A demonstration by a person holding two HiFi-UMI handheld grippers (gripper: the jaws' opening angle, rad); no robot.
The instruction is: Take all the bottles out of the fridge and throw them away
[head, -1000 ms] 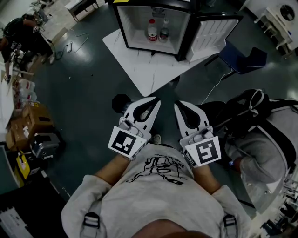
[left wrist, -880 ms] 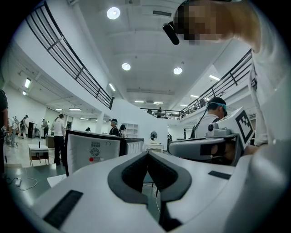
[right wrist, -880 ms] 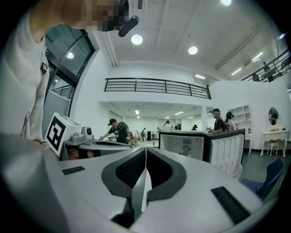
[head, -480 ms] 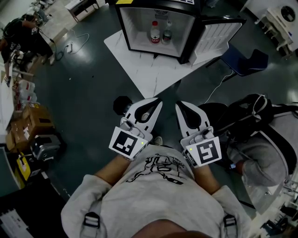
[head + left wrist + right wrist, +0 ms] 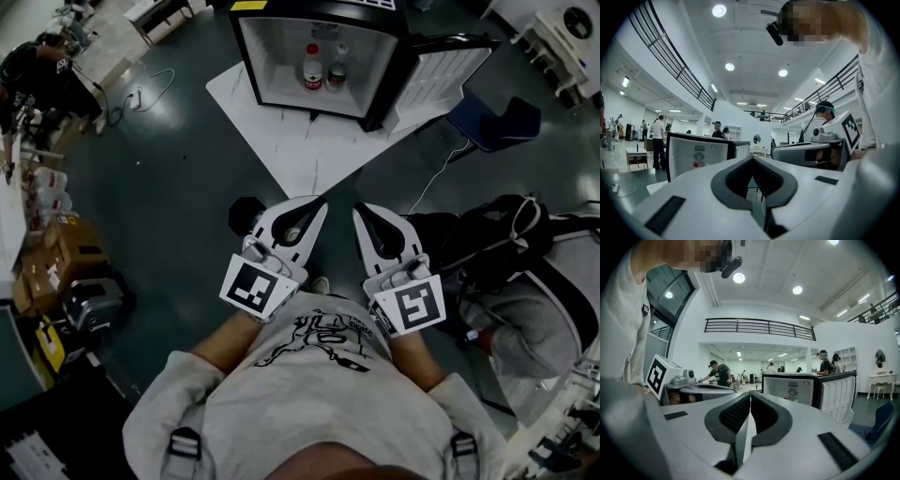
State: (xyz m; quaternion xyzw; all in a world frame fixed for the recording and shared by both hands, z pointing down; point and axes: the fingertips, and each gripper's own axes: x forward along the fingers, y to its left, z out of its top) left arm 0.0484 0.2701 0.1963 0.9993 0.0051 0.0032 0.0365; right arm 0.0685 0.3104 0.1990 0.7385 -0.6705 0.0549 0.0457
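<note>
Both grippers closed and empty, well short of the open fridge.

The fridge [image 5: 269, 58] is standing at the top centre of the head view on a white floor panel [image 5: 300, 141], its door [image 5: 441, 70] swung open to the right. Two bottles are standing upright side by side inside: a red-labelled bottle [image 5: 312, 67] and a darker bottle [image 5: 337, 67] just to its right. The person is holding the left gripper [image 5: 314, 206] and right gripper [image 5: 361, 214] at lower centre, each with jaws shut tip to tip on nothing, both pointing up the frame at the fridge mouth. The bottles are lying straight ahead and well apart from both. The red-labelled bottle is sitting almost in line with the left gripper, so that gripper appears marginally better placed. Either would need to open before reaching.
</note>
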